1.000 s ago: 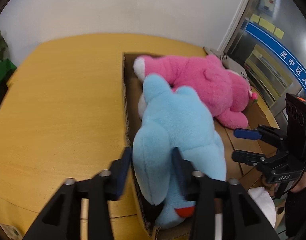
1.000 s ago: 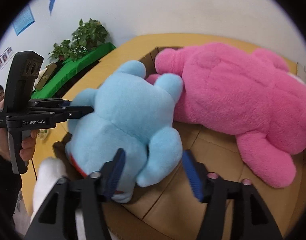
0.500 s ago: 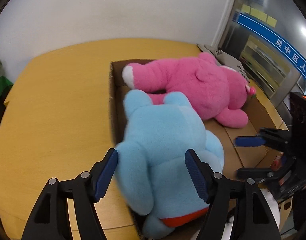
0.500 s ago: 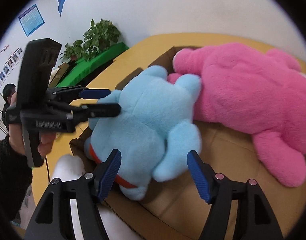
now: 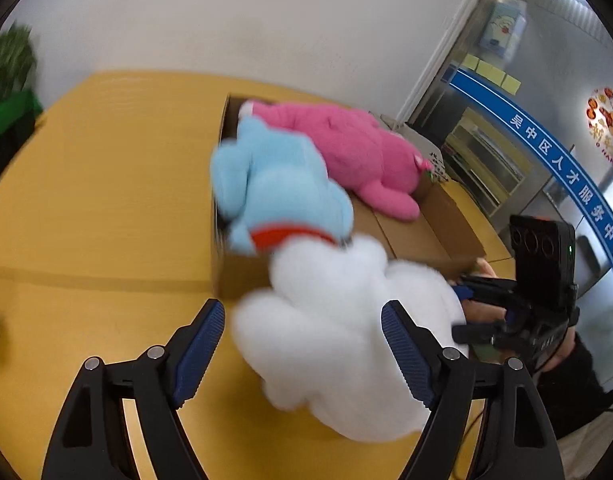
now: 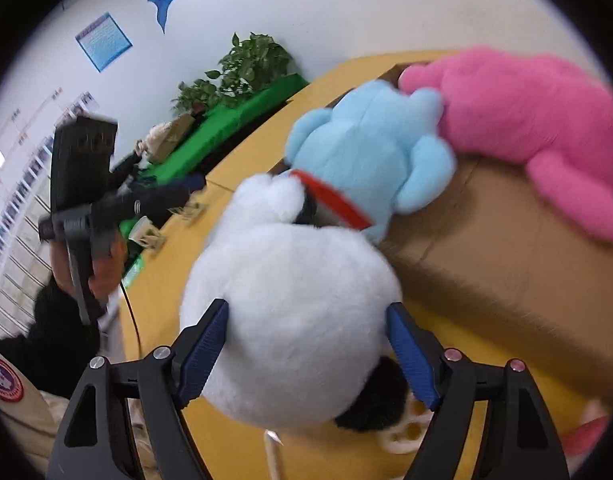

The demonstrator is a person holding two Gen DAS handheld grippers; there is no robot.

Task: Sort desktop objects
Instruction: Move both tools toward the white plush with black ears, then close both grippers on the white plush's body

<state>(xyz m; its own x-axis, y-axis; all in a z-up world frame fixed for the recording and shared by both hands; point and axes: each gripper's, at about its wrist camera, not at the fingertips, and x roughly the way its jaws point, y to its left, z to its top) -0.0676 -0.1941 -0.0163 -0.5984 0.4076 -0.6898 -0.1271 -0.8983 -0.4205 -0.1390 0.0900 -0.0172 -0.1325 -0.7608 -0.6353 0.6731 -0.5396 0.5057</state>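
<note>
On our far left the yellow table [image 5: 86, 200] runs bare out past the left tongs [image 5: 302, 344], which we hold wide apart with nothing between the pads. Straight ahead of them, just beyond the tips, sits the white plush toy [image 5: 346, 336], on the table and outside the cardboard box [image 5: 422, 240]. Further ahead and a little left, the blue plush toy [image 5: 274, 184] lies at the box's near corner, half over the wall, with the pink plush toy [image 5: 346, 148] behind it along the far side.

To the right, our right tongs [image 6: 306, 352] also stand wide, their pads straddling the white toy's round body without visibly pressing in.

We judge the white toy is the one in hand: next comes closing the right tongs on it and lifting it over the box wall.

It looks soft, fluffy and bulky, with a black patch underneath, so a deep grip will be needed.
</note>
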